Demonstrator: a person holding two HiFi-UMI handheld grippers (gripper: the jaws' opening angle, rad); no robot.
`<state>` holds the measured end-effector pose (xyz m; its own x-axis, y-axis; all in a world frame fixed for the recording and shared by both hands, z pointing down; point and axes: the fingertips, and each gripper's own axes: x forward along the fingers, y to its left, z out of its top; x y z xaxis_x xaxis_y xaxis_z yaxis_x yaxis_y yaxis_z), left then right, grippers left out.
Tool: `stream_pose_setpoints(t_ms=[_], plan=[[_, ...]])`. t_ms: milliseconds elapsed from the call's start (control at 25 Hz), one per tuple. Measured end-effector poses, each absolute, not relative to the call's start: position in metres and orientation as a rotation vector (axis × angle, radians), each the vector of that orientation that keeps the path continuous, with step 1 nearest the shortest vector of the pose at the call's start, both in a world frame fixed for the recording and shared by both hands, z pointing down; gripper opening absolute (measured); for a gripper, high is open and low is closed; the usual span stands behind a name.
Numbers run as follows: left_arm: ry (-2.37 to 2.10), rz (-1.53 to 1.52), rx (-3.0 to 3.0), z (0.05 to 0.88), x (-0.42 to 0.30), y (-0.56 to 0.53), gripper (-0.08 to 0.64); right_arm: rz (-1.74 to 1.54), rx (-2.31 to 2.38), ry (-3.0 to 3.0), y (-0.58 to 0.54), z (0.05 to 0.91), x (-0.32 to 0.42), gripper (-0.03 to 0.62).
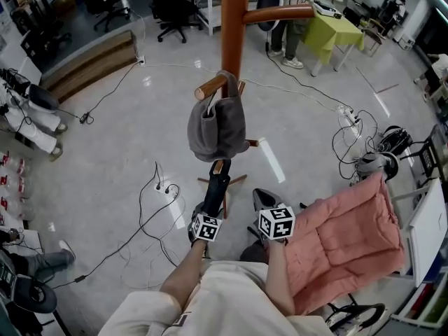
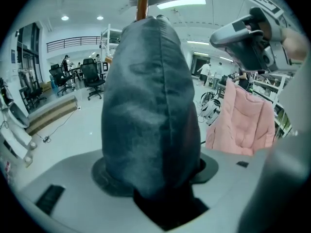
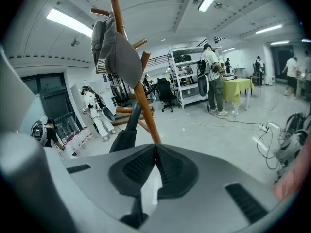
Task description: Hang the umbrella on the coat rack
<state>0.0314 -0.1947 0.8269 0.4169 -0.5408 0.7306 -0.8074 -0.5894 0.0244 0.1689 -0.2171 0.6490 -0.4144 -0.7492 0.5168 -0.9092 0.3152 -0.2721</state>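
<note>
Filling the left gripper view, the umbrella (image 2: 150, 110) is a folded, dark blue-grey bundle of creased cloth with a brown wooden tip (image 2: 142, 6) at its far end. The left gripper (image 1: 212, 205) has its jaws spread wide around the bundle's lower part and clamped on it. The umbrella sticks straight out ahead of them toward the coat rack (image 1: 234, 19), its tip just below a grey bag (image 1: 218, 126) hung on a peg. The right gripper (image 1: 264, 201), just beside the left, has its jaws pressed together on nothing, with the rack's pole beyond them. The cloth hides the left jaws' pads, and whether the tip touches the bag cannot be told.
</note>
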Motion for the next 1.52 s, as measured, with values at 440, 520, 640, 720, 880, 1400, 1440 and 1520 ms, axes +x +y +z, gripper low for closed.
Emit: stream_pose_setpoints(t_ms=[440,520,640,720,880,1400,1440,1520], plan=[[-1.104,0.967,2.344,0.852,0.05,-0.216,0.28,0.845,1.517,-2.285,-0.19,0.639,0.153,0.005],[-1.09,0.977,2.343,0.857,0.053,-0.219,0.281,0.854,1.514,-2.272,-0.182,0.642,0.149,0.005],[-1.068,0.994,2.347,0.861,0.056,-0.226,0.281,0.865,1.526,-2.254,-0.172,0.641,0.145,0.005],[-1.057,0.995,2.345,0.862,0.058,-0.234,0.281,0.866,1.54,-2.243,-0.167,0.639,0.145,0.005],[-1.046,0.99,2.334,0.866,0.064,-0.244,0.282,0.869,1.571,-2.204,-0.154,0.641,0.151,0.005],[-1.108,0.923,2.31,0.849,0.051,-0.263,0.322,0.878,1.612,-2.175,-0.14,0.64,0.144,0.005],[-1.112,0.915,2.321,0.844,0.049,-0.262,0.322,0.876,1.609,-2.184,-0.142,0.639,0.139,0.005],[-1.119,0.897,2.352,0.834,0.045,-0.26,0.321,0.87,1.6,-2.203,-0.145,0.639,0.129,0.005]])
